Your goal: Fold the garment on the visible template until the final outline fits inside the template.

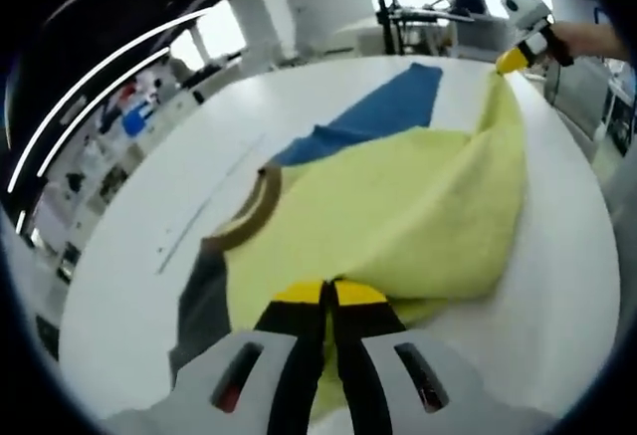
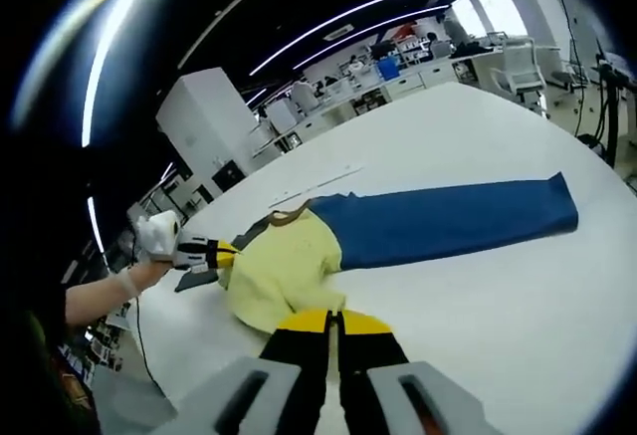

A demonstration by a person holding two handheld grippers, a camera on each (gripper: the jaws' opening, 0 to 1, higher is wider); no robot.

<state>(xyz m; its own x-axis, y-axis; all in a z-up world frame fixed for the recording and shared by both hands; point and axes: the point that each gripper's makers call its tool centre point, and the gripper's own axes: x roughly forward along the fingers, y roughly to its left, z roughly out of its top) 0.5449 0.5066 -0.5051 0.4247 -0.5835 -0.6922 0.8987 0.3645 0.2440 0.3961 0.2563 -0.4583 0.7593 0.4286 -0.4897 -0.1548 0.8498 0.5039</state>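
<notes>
The left gripper [image 1: 329,294] is pinching the yellow body of the sweater [image 1: 398,206], jaws closed tight on the cloth right at 6 o'clock in the left gripper view. The right gripper [image 2: 333,324] is doing the same at 6 o'clock of its own view, jaws clamped together on the far edge of the yellow fabric. You can spot it from the left gripper view too, up around 1 o'clock, holding a yellow corner off the table [image 1: 139,286].

So the sweater is getting stretched between the two pinch points, which is why the yellow part is tenting up instead of lying flat. My guess is they're carrying that half over as a fold, and holding both ends is keeping the edge straight.

The blue sleeve [image 2: 458,221] is lying flat on the white table, running out toward 3 o'clock in the right gripper view. The brown collar [image 1: 254,211] is sitting at about 9 o'clock of the yellow part in the left gripper view, with a grey bit below it.

Can't honestly make out a template outline, just a faint thin line [image 1: 204,206] on the table beyond the collar.
</notes>
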